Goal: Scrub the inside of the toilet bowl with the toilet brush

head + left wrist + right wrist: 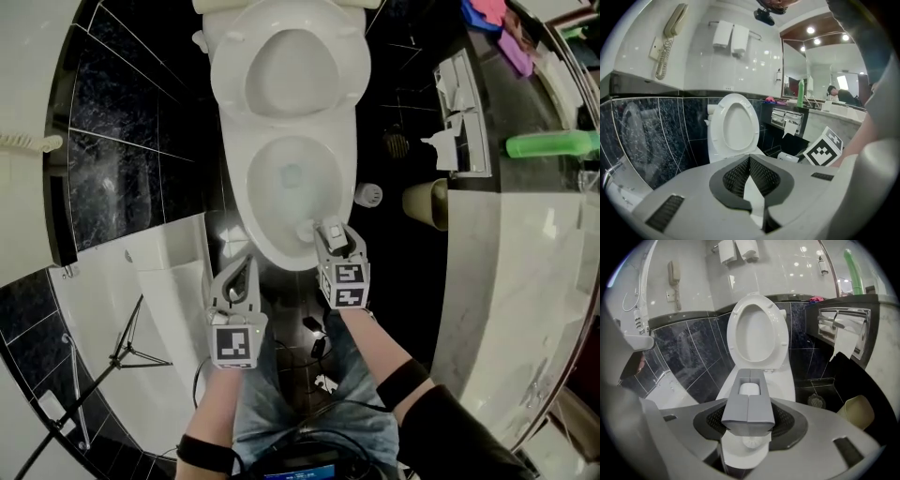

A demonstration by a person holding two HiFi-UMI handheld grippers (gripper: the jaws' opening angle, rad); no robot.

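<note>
1 toilet bowl (281, 255): toilet brush (307, 229) inside, clamped by right gripper (330, 228); left gripper (248, 264) closed, empty.

Raised seat (228, 70) leaves the toilet bowl (277, 251) open above.

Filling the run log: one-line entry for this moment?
right hand-held gripper: shut on toilet brush, at toilet bowl front rim | left hand-held gripper: shut, empty | seat: up
</note>
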